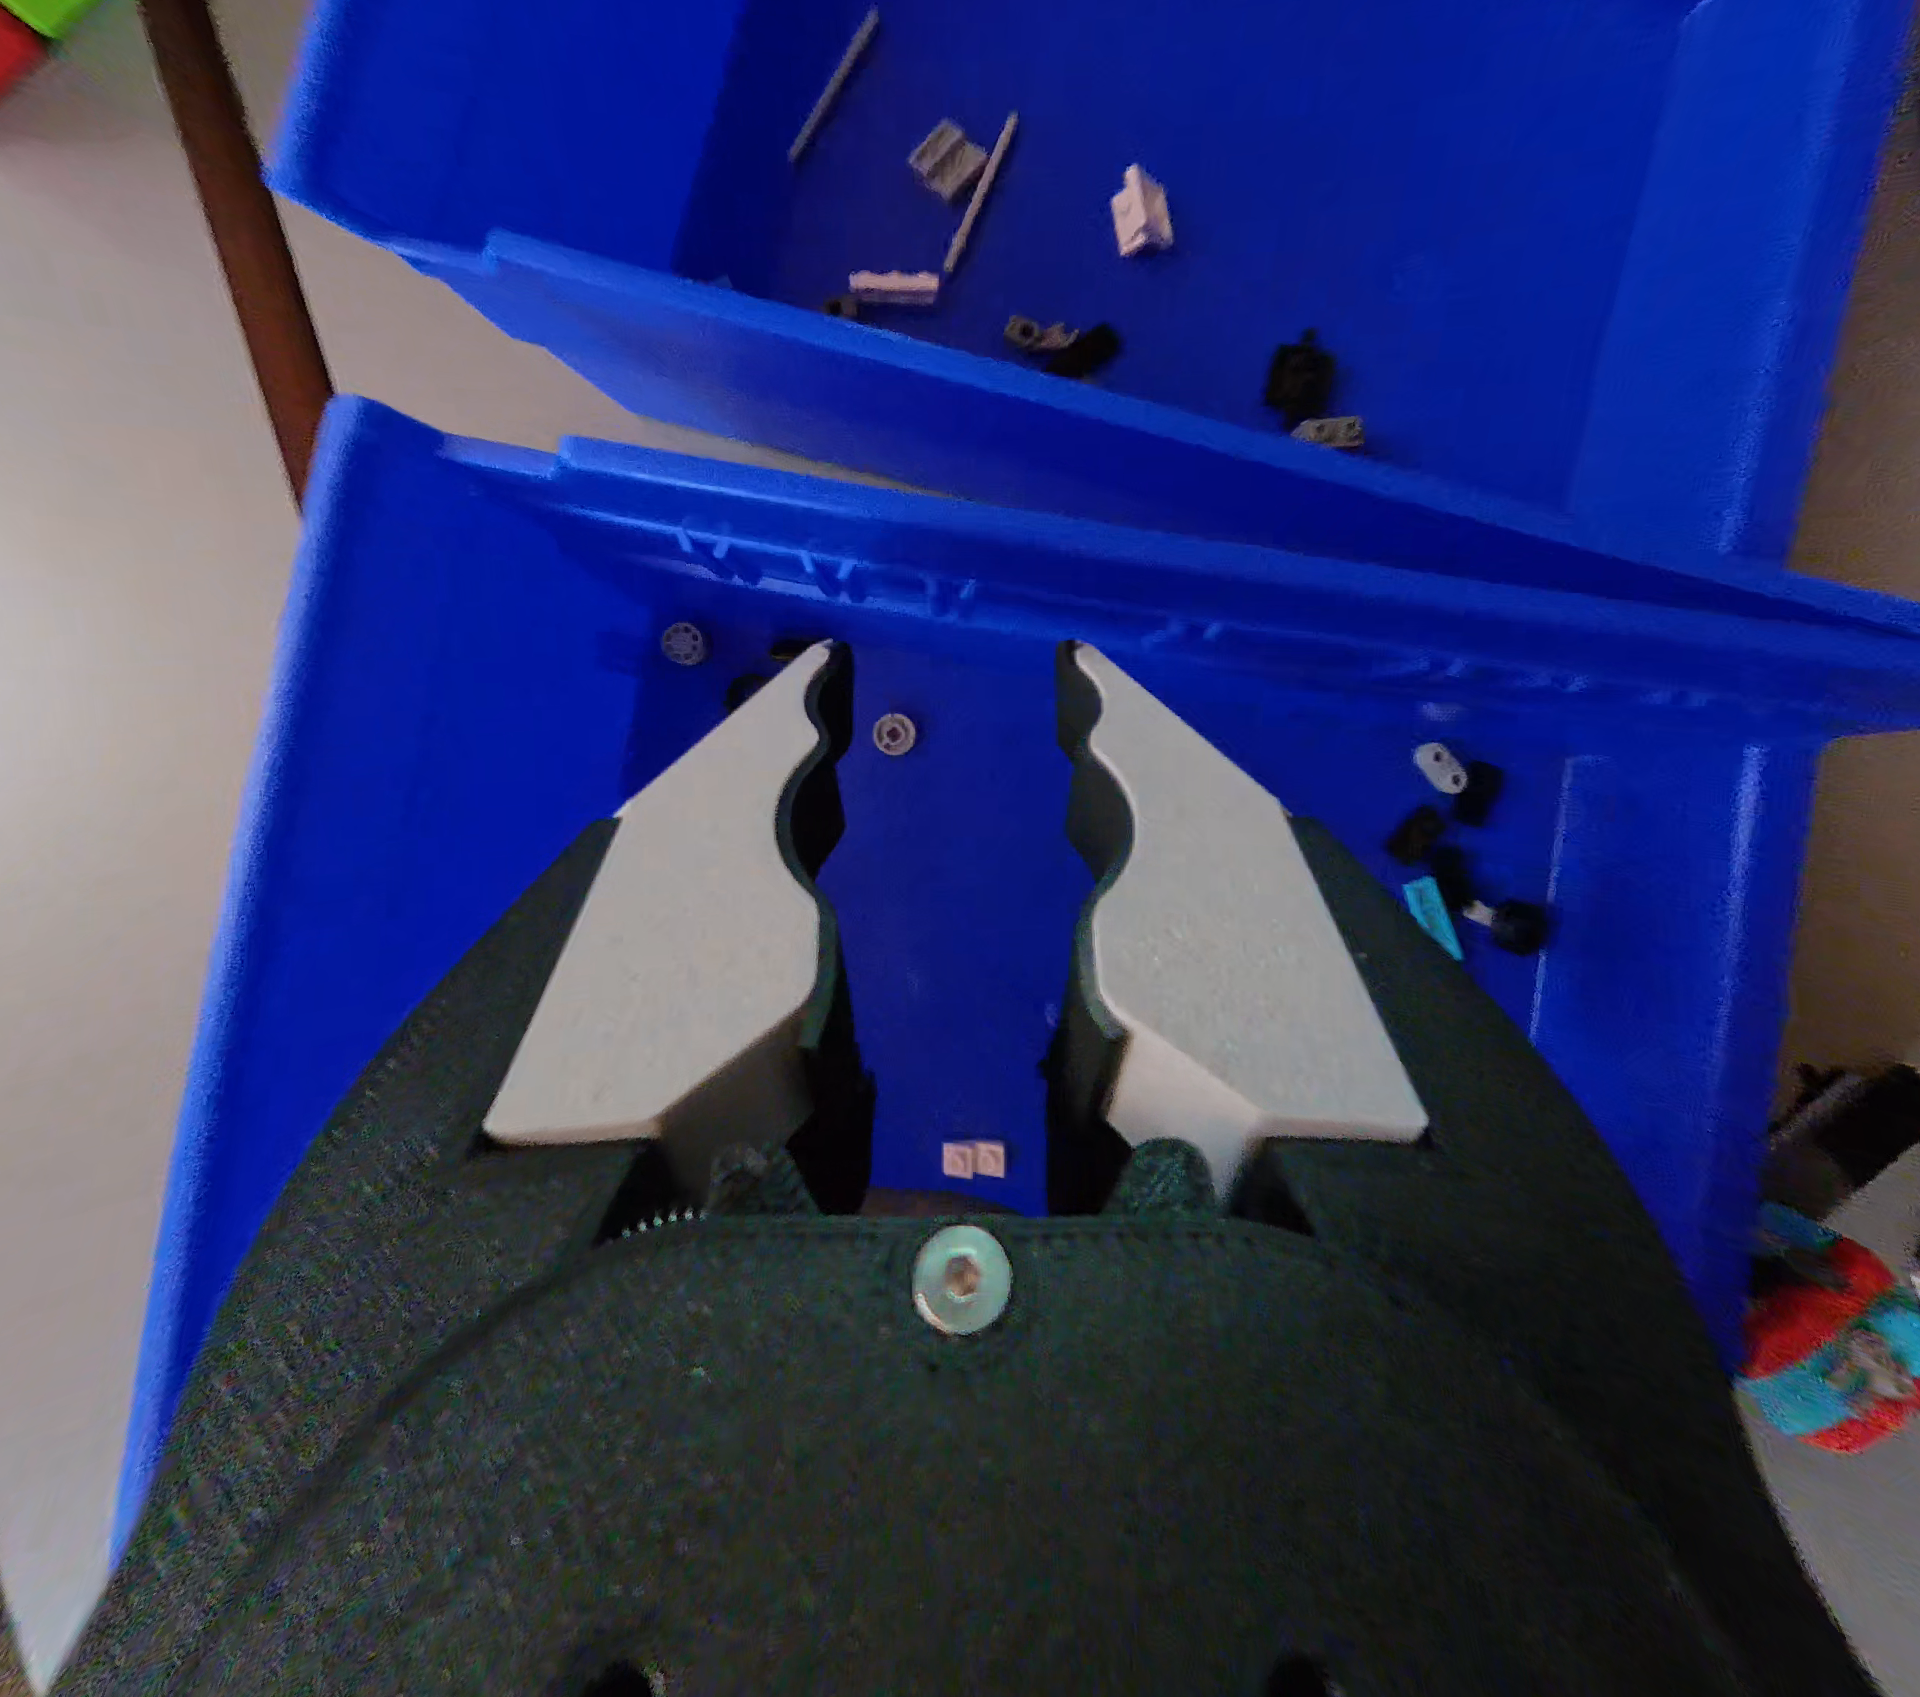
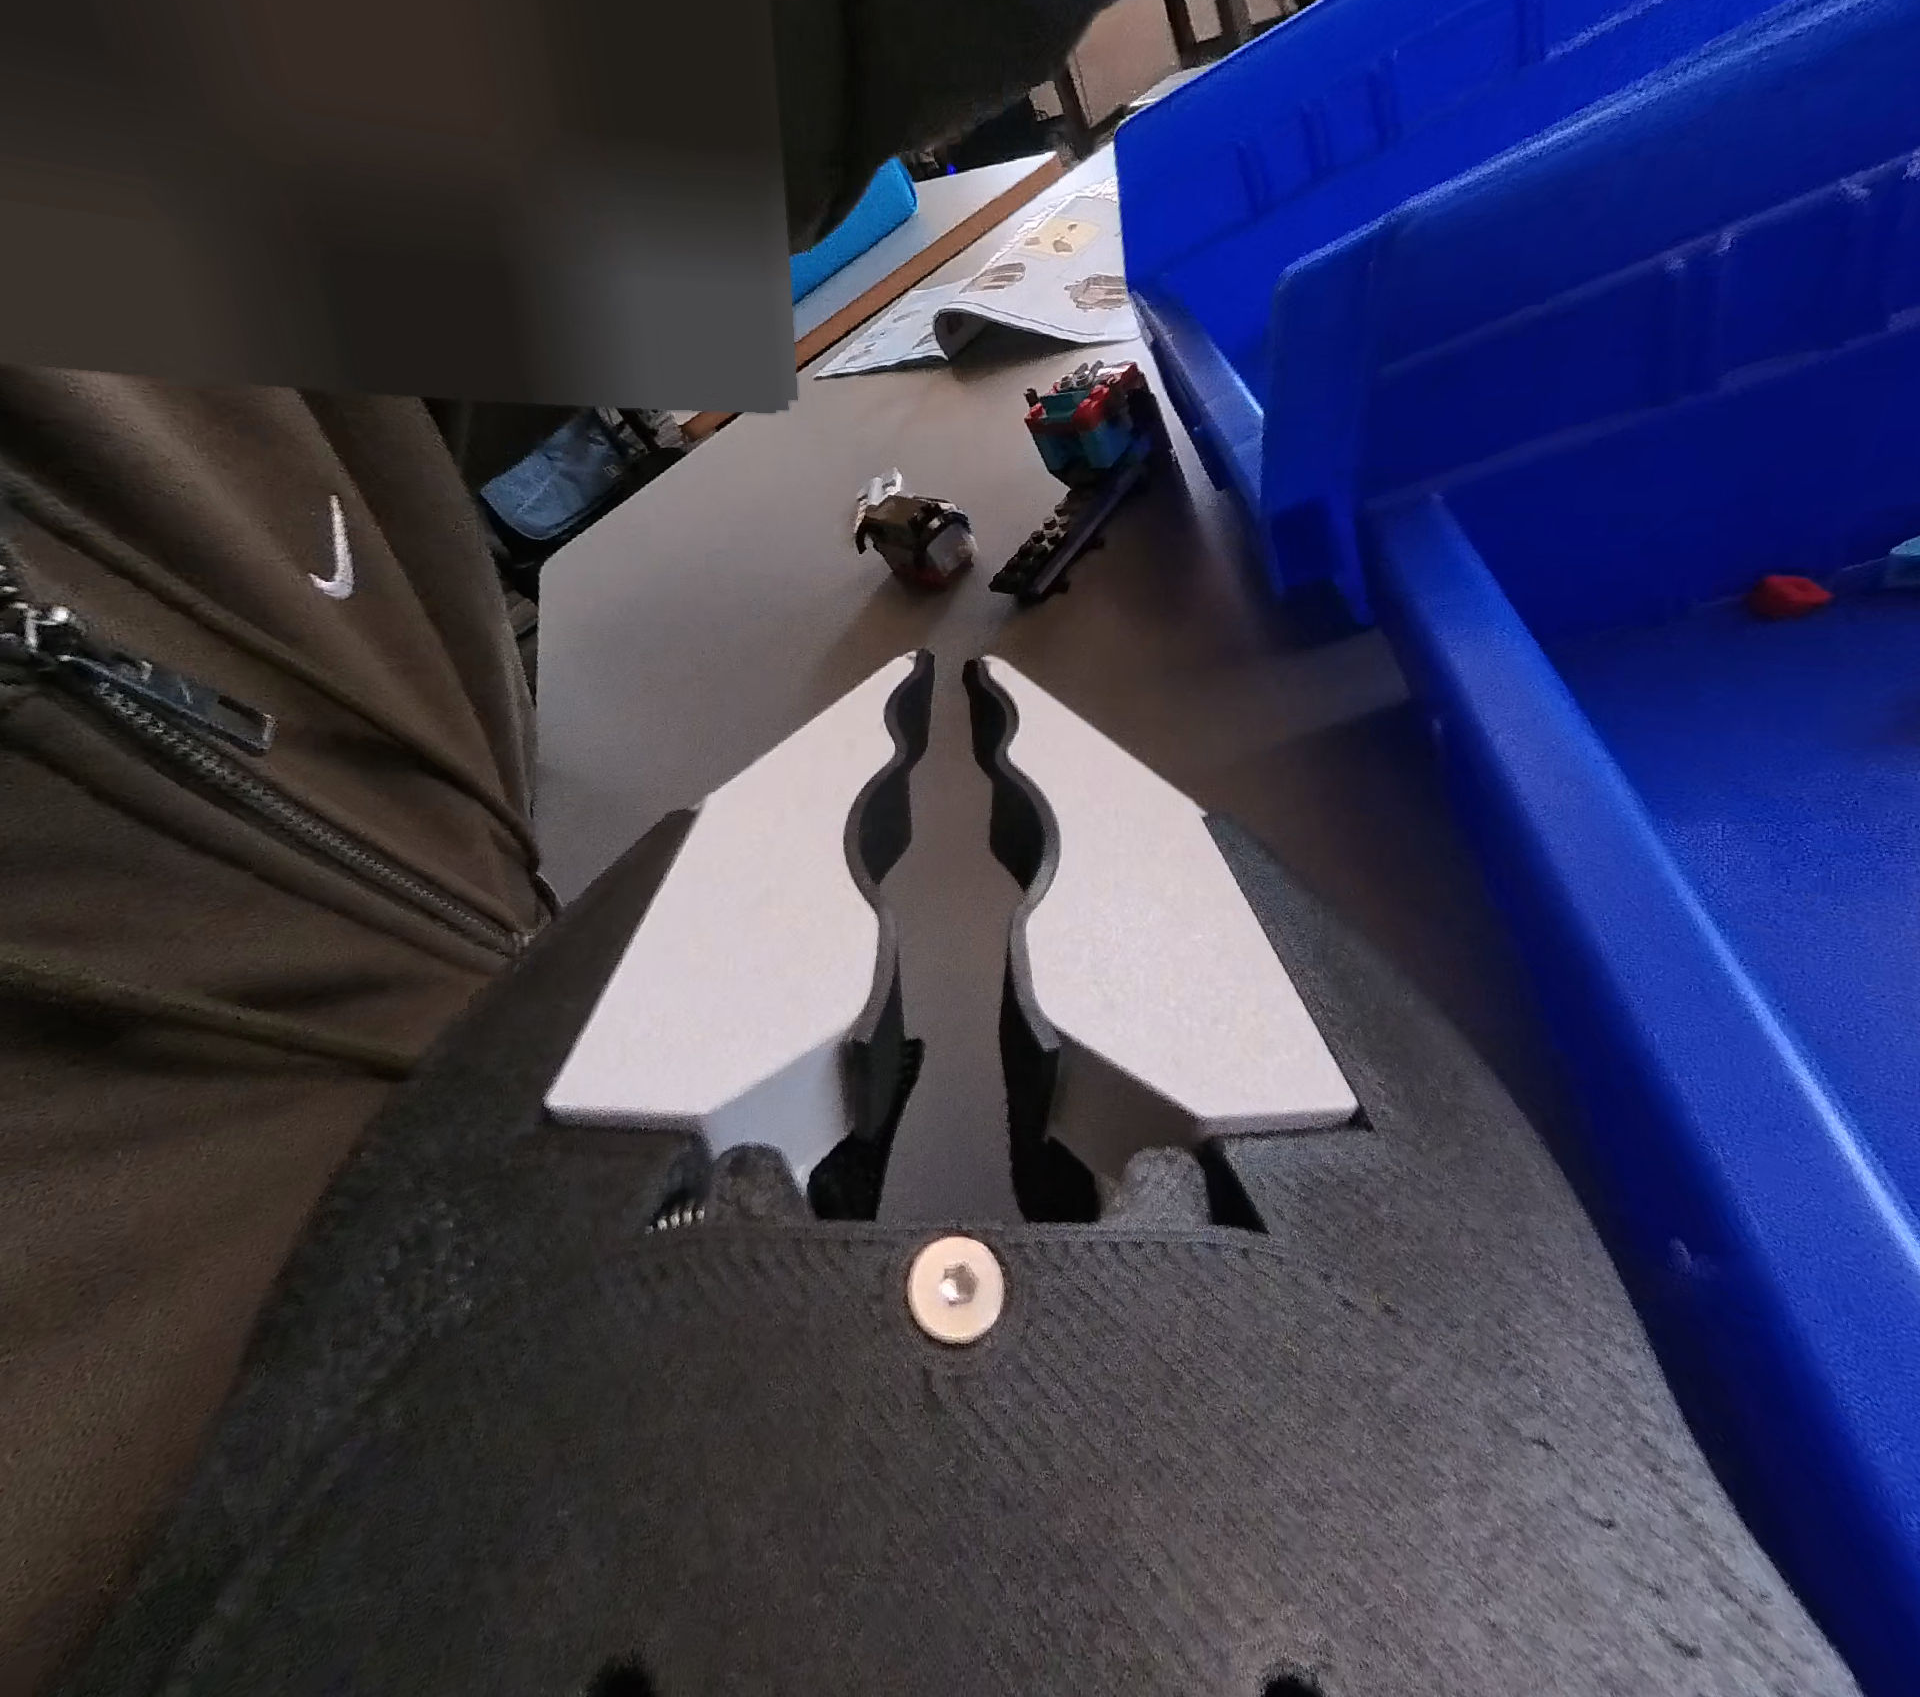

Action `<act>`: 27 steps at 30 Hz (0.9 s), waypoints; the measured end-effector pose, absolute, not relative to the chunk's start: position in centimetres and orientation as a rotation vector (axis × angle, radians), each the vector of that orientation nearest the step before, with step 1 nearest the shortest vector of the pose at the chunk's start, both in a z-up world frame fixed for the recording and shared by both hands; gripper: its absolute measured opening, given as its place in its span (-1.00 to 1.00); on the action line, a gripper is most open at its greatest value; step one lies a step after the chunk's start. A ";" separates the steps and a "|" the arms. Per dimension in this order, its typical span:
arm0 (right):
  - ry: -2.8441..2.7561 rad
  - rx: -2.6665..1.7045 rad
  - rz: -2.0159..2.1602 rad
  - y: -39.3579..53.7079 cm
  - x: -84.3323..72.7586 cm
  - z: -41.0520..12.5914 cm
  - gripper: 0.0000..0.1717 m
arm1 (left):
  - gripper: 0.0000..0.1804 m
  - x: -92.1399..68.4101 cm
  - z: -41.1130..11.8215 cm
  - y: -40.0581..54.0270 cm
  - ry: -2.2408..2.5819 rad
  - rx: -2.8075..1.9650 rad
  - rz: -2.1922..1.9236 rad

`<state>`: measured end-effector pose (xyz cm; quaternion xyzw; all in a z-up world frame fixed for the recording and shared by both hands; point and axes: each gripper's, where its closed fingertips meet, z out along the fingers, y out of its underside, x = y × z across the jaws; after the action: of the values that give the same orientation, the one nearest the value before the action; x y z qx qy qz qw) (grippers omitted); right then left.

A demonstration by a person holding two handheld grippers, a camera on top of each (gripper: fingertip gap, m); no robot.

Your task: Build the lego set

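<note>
My left gripper (image 1: 945, 660) is down inside the near blue bin (image 1: 436, 816), jaws partly open, nothing between the pads; a small grey round piece (image 1: 894, 734) lies on the bin floor just inside my left finger (image 1: 727, 816), not touched. Another round grey piece (image 1: 684, 641) sits toward the bin's far-left corner, and dark bits (image 1: 1455, 826) cluster by its right wall. The far blue bin (image 1: 520, 37) holds grey and black parts (image 1: 1141, 211). My right gripper (image 2: 943, 662) hovers over the table (image 2: 675, 608), jaws nearly closed with a thin gap, holding nothing. Ahead of it sit a small dark brick build (image 2: 920, 541) and a red-teal build (image 2: 1086, 416) beside the bins' wall (image 2: 1351, 245). A booklet (image 2: 997, 297) lies toward the far edge.
</note>
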<state>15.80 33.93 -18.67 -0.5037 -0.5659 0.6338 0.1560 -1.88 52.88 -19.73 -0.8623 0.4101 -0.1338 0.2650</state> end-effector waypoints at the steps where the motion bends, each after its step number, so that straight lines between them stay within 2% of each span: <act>1: -1.620 -1.441 1.821 34.0 15.9 -18.6 -0.91 | -0.56 -1.9 -20.6 53.1 1.122 -2.350 -0.358; 7: -1.624 -1.446 1.832 34.0 16.0 -18.7 -0.91 | -0.57 -2.8 -23.7 54.5 1.163 -2.405 -0.268; 23: -1.640 -1.474 1.836 33.9 15.9 -19.0 -0.91 | -0.61 -3.5 -26.5 56.3 1.174 -2.472 -0.248; 27: -1.638 -1.472 1.841 33.9 15.9 -18.9 -0.91 | -0.73 -3.4 -26.6 56.1 1.147 -2.471 -0.279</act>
<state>15.91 33.91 -18.94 -0.5081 -0.5655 0.6354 0.1353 -3.38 56.05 -26.60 -0.8841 0.4105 -0.1000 0.1999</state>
